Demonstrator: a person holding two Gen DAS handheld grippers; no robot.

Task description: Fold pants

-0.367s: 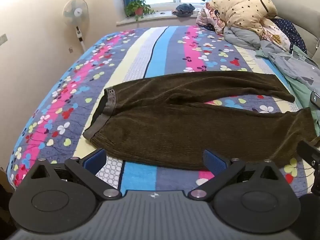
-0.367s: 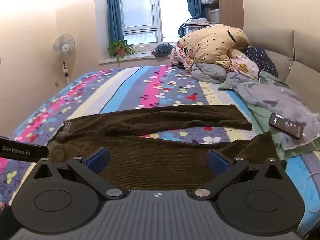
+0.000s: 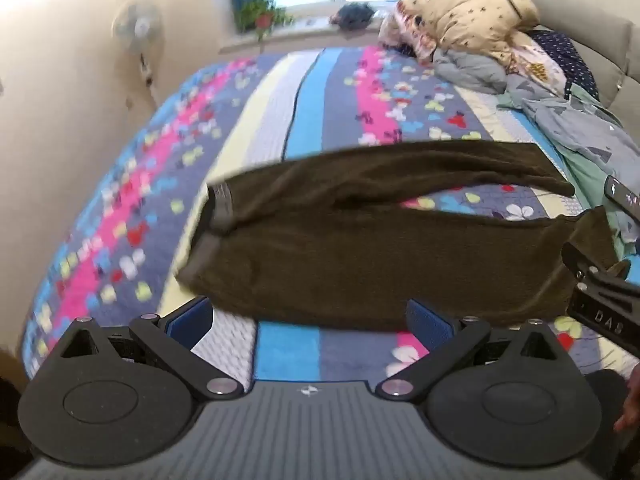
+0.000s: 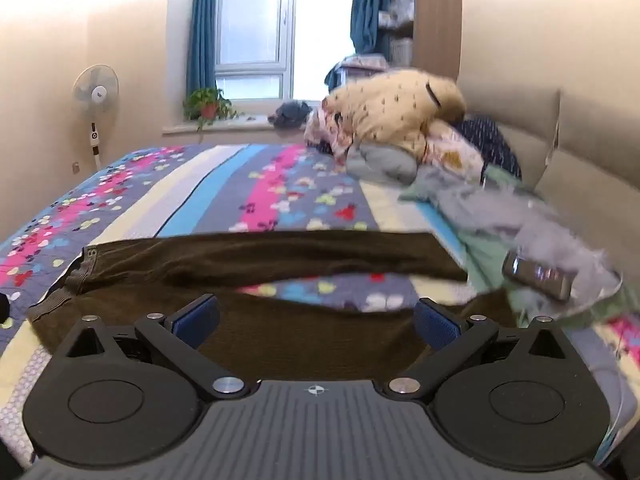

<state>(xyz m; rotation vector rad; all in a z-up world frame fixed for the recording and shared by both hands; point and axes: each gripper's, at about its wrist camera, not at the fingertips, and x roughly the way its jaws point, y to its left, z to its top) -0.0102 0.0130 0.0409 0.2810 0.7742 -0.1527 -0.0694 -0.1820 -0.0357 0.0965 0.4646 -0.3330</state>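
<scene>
the pants (image 3: 360,256) lie spread flat across the bed (image 3: 304,92), waistband (image 3: 222,208) toward the left, legs running right and splayed into a narrow v w/ the striped bedspread showing between them. dark brown, looks like thick corduroy or chenille, so i judge them soft and floppy, a bit heavy for cloth, not slippery; they'll drape and drag rather than hold a shape. nothing folded yet, so this reads as the very start.

my left hand-held gripper (image 3: 310,318) hangs just off the near edge of the near leg, jaws spread wide, nothing between them. my right hand-held gripper (image 4: 316,320) sits over the near leg further toward the cuffs, tilted down, also spread wide and empty; its pads aren't pressing on cloth.

best hold, imo: left takes the waistband corner where the elastic gives a firm thick edge, right takes a cuff (image 4: 448,260), pinching both layers so the leg doesn't peel apart, then lay one leg over the other.

further out: a phone (image 4: 536,274) lies on the rumpled grey bedding (image 4: 500,216) just beside the cuffs, could snag. quilt pile (image 4: 400,120) near the headboard, fan (image 4: 95,90) and plant (image 4: 206,106) by the window, well apart.
</scene>
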